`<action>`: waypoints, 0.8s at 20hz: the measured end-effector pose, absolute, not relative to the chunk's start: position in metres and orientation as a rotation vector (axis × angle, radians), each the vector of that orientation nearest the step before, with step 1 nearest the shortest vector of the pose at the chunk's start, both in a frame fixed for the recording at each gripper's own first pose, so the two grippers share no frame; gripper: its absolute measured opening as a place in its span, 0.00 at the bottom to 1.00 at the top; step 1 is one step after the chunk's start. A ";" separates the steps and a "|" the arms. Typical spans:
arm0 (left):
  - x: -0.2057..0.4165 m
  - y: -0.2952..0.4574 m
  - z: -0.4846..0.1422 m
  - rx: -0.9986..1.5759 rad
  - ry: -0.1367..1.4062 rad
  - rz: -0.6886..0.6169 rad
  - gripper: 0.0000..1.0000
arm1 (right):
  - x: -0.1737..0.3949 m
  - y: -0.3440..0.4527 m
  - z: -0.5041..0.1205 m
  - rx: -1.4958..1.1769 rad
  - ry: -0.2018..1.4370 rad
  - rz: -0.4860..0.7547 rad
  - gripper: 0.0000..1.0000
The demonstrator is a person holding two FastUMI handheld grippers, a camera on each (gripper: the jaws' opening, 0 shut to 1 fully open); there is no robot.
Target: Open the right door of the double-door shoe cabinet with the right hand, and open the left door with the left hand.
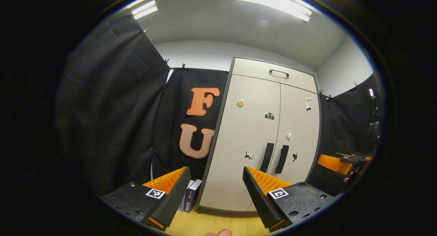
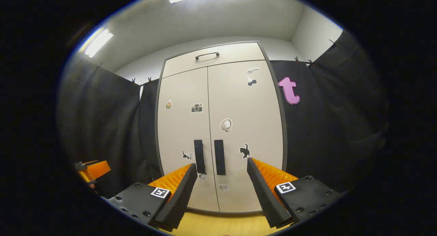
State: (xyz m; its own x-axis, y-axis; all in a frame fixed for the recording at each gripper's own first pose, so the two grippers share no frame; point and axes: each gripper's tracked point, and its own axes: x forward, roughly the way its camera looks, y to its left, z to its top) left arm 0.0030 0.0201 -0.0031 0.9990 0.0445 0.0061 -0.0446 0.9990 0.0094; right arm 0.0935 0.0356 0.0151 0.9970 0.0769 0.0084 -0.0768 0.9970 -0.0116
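Observation:
A tall pale shoe cabinet (image 1: 259,133) (image 2: 218,126) stands ahead with both doors closed. Two dark vertical handles flank the centre seam: the left door handle (image 1: 267,157) (image 2: 199,155) and the right door handle (image 1: 282,158) (image 2: 219,156). Small stickers dot both doors. My left gripper (image 1: 216,190) is open, short of the cabinet and aimed at its lower left part. My right gripper (image 2: 222,184) is open too, short of the doors, with the handles showing between its fingers. The right gripper (image 1: 344,164) also appears at the right edge of the left gripper view, the left gripper (image 2: 90,171) at the left edge of the right gripper view.
A top drawer with a curved handle (image 1: 279,72) (image 2: 207,54) sits above the doors. Black cloth walls flank the cabinet on both sides. A few books (image 1: 191,195) stand on the wooden floor (image 1: 211,225) left of the cabinet. A fingertip (image 1: 218,233) shows at the bottom.

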 end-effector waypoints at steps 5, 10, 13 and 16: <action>-0.002 0.024 -0.005 0.028 -0.010 0.057 0.94 | 0.170 0.051 0.009 -0.063 0.026 0.086 0.97; -0.004 0.028 -0.009 0.004 0.000 0.062 0.94 | 0.228 0.054 -0.010 -0.080 0.056 0.034 0.98; -0.007 0.037 -0.006 0.001 -0.009 0.083 0.94 | 0.250 0.048 -0.024 -0.070 0.090 0.006 0.97; -0.008 0.046 -0.005 0.004 -0.021 0.105 0.94 | 0.268 0.042 -0.035 -0.032 0.113 -0.017 0.97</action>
